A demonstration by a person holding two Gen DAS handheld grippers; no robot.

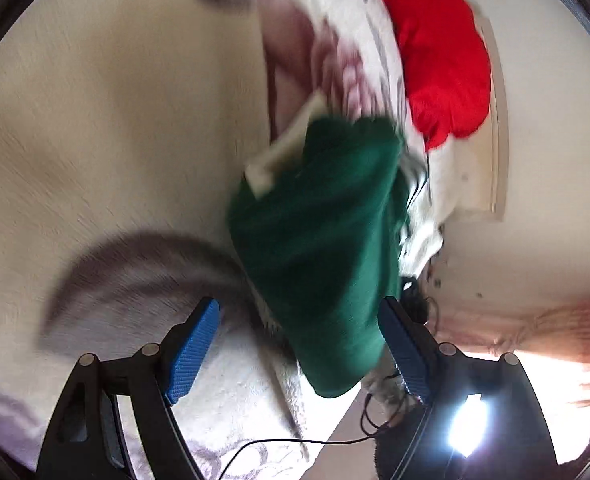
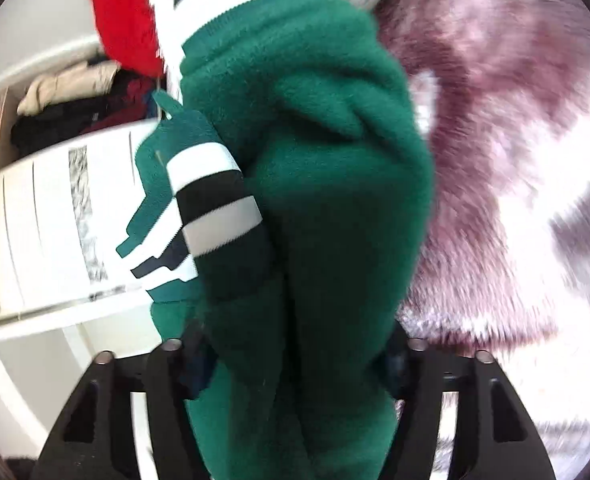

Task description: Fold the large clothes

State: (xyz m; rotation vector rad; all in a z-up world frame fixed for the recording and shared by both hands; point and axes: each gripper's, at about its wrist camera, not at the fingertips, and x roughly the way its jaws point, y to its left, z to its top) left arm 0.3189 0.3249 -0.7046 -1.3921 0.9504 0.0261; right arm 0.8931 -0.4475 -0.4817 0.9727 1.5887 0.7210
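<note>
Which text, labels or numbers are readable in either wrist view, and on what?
None readable.
Green fleece garment: only white and dark stripes, no lettering.
Red fabric: plain.
Furry blanket: pattern only.
White cabinet: grey patterned strip, no words; left view too blurred.

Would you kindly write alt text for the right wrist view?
A bunched green fleece garment with black-and-white striped cuffs fills the frame, running down between the right tongs. A fluffy purple-and-white blanket lies to its right.

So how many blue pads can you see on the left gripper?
2: one blue pad at lower left, the other at lower right beside the green fleece.
</note>
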